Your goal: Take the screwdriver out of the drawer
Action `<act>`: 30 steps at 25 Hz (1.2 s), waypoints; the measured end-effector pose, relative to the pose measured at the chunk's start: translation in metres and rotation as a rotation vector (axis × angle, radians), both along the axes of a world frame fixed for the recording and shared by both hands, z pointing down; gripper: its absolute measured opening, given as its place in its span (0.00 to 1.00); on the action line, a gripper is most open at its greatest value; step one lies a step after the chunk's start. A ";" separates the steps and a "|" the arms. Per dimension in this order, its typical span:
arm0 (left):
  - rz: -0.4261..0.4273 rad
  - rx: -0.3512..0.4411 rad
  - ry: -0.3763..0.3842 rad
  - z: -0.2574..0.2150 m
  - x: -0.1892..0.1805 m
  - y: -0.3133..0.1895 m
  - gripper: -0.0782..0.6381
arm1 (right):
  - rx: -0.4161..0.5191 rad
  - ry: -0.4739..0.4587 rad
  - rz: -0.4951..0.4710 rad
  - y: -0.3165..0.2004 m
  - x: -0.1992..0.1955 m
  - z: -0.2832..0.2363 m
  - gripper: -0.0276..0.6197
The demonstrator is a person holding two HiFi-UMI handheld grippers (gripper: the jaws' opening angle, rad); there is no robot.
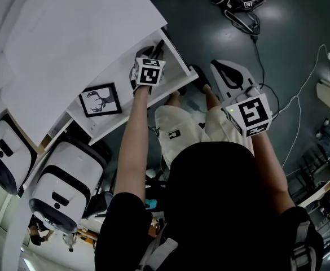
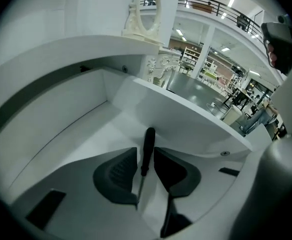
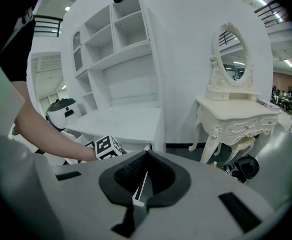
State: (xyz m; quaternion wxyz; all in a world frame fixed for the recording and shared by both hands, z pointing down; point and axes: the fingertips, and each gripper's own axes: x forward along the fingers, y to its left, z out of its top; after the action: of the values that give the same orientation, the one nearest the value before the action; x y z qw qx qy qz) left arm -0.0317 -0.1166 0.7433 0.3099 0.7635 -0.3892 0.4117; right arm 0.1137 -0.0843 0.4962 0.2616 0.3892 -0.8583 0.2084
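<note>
- Item location: the screwdriver (image 2: pixel 147 143) lies flat on the floor of the open drawer (image 2: pixel 56 119), with its black handle away from the camera and its metal shaft toward it. It has not been lifted.
- Left gripper (image 2: pixel 145 153): released, with the jaws spread, and angled steeply down into the drawer. The handle sits in the gap between the two pads. The left pad looks close to it, the right pad stands clear, and neither presses. Judged reason for this pose: straddling the handle lets the pads close on the thickest part of the tool.
- Right gripper (image 3: pixel 146 155): clenched on nothing, with the pads meeting at the tips. It is held apart from the drawer, beside the person's knees (seen in the head view), presumably to keep it out of the working hand's path.
- Drawer: pulled out from under the white surface (image 1: pixel 69 33) far enough to admit the gripper from above. No other contents show around the tool.
- Stage, as judged: the gripper is in position, but the grasp is not yet made.
- Next move calls for closing squarely on the handle, then lifting it clear of the drawer's walls.
- Risk: the handle looks round and may roll away from whichever pad arrives first. The thin shaft offers poor purchase if the grip lands low.
</note>
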 end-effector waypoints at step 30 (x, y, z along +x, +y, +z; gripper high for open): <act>-0.151 0.266 -0.024 -0.152 -0.023 0.004 0.20 | 0.089 -0.091 -0.230 -0.010 -0.021 -0.063 0.07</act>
State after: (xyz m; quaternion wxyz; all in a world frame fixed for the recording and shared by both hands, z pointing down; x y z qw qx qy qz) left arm -0.0546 -0.1125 0.5912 0.2312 0.7615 -0.5003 0.3411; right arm 0.0926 -0.0946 0.4334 0.2268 0.2895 -0.9167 0.1563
